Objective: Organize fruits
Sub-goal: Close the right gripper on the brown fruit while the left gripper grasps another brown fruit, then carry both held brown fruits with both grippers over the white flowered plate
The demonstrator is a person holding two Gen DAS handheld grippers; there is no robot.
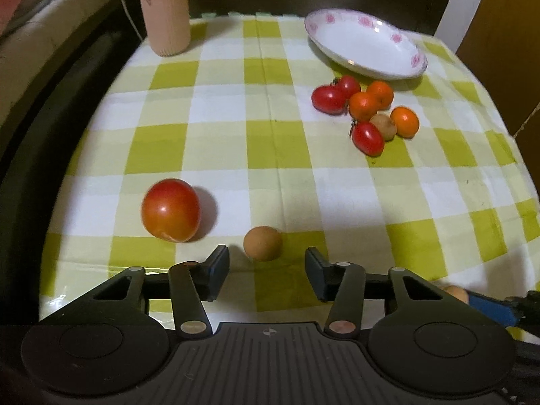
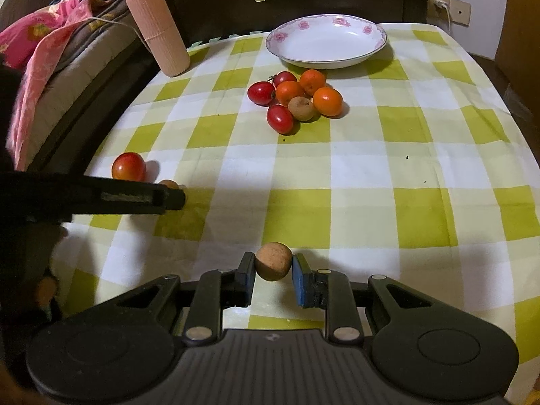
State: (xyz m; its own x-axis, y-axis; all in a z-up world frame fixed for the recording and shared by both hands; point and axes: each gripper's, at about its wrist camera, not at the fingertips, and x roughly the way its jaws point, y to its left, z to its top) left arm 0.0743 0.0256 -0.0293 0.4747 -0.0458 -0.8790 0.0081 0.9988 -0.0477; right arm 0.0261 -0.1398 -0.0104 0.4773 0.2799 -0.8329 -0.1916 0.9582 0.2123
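Observation:
My left gripper is open over the checked cloth, its jaws either side of a small brown fruit lying just ahead of them. A large red tomato lies to its left. My right gripper is shut on a brown round fruit near the table's front edge. A pile of cherry tomatoes, small oranges and a brown fruit lies before the white flowered plate, which holds nothing. The pile and the plate also show in the left wrist view.
A tall pink ribbed cylinder stands at the back left corner of the green-and-white checked tablecloth. A bed with blankets lies along the left. The left gripper's arm reaches in from the left.

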